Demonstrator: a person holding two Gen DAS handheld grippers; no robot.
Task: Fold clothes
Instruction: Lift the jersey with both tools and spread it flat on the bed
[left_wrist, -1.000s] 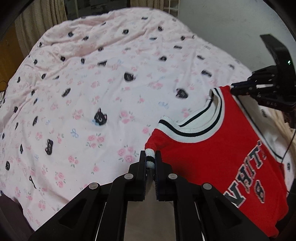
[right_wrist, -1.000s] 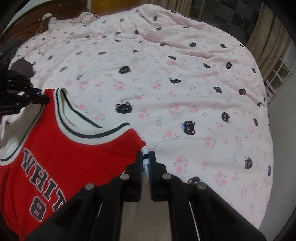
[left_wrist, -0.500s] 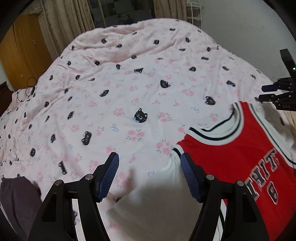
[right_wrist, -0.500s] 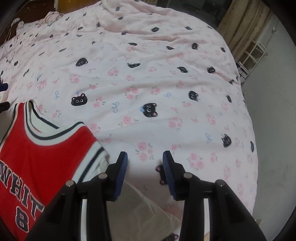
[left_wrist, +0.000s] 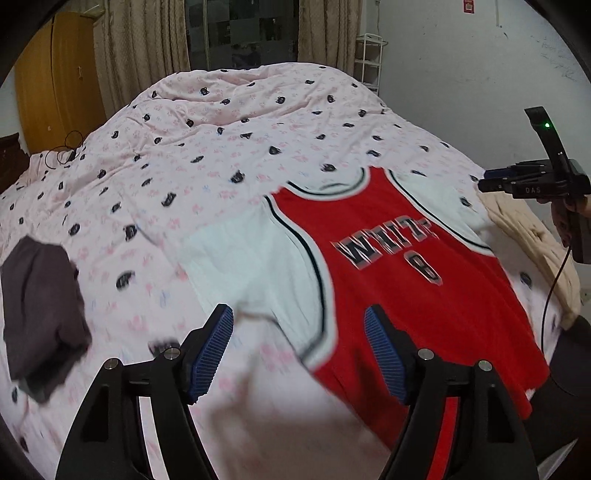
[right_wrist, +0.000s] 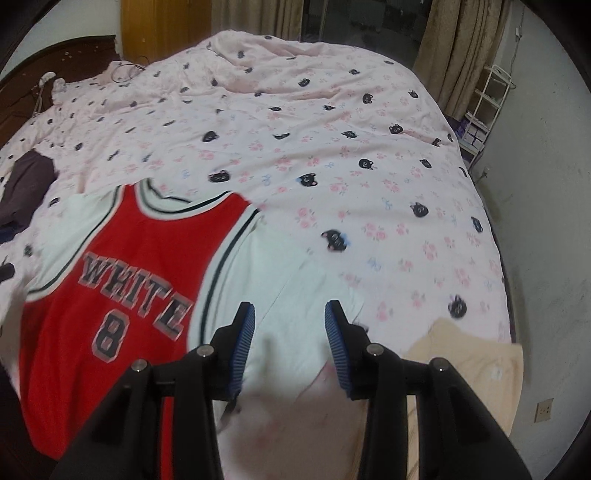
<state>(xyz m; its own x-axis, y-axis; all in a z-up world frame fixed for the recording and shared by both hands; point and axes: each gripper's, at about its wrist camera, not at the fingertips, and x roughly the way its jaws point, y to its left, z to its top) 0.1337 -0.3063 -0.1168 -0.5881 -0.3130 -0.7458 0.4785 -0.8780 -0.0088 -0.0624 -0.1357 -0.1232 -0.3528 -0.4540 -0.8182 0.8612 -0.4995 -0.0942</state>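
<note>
The red basketball jersey with white sleeves and the word WHITE and a number 8 on it (right_wrist: 122, 280) lay flat on the big bed with the pink quilt covered in little black cat faces (right_wrist: 332, 147), on the near side, front up. The left tongs (left_wrist: 298, 347) were opening wide, with nothing between their blue pads, only hanging above the jersey's left sleeve. The right tongs (right_wrist: 290, 341) stood partly open and empty too, above the right sleeve. No fold looked started yet. Plenty could go wrong from here. The cloth was soft and thin, so if a pad came down too deep it could pinch the pink quilt along with the sleeve and drag both. If one side got lifted before the other, the jersey could twist and the fold would come out crooked. A dark brown garment (left_wrist: 40, 314) lay well apart on the left, and a cream cloth (right_wrist: 469, 365) sat near the right sleeve, where a sweeping tong could catch it.
</note>
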